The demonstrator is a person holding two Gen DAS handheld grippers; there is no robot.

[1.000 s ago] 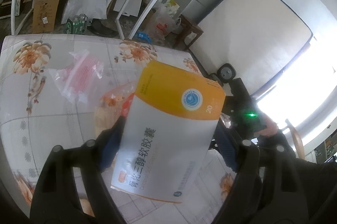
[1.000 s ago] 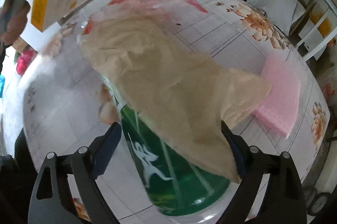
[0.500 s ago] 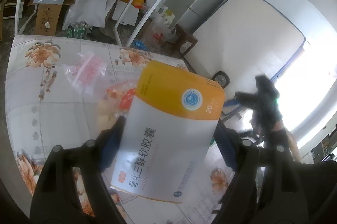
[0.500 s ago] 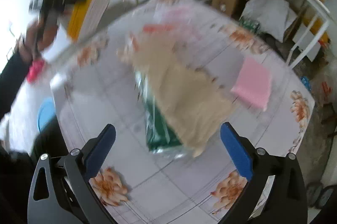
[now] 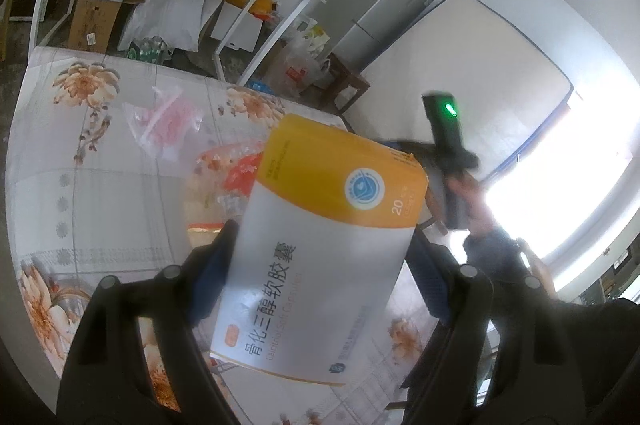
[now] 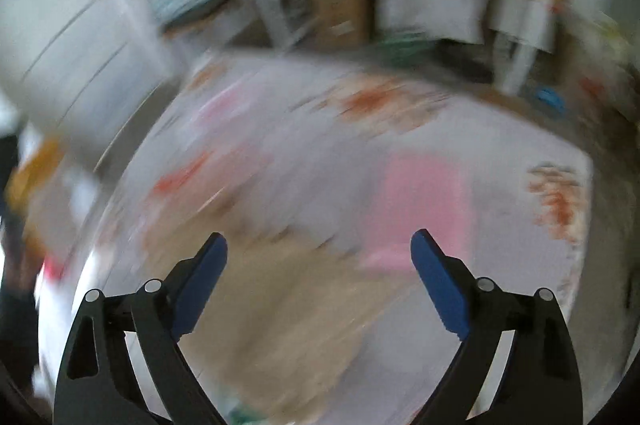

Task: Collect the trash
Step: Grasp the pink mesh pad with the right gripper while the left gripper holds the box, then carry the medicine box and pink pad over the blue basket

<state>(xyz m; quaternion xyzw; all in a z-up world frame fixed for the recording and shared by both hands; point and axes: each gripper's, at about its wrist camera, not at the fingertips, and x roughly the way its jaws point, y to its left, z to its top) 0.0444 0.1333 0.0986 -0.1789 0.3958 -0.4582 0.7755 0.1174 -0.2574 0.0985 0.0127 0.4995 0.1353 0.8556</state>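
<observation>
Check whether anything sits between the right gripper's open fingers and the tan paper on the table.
Nothing visible does. The right gripper hangs open and empty above the tan paper; the pink foam sheet lies off to its right. The view is heavily blurred, so small items could be missed.

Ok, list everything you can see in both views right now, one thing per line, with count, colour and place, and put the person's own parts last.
Cardboard medicine box: one, white with an orange top; between the left claw's pads.
Clear plastic bag with pink contents: one; on the table, far side.
Crinkled clear wrapper with red print: one; on the table behind the box.
Pink foam pad: one; on the table, blurred.
Tan paper sheet: one; on the table below the right claw, blurred.
Floral-tiled table: one, white with orange flowers.
White metal shelf rack: one; behind the table, cluttered.
Grey cabinet: one; by the wall.
Left claw: shut on the box.
Right claw: open, empty; its jaws just narrowed slightly.
</observation>
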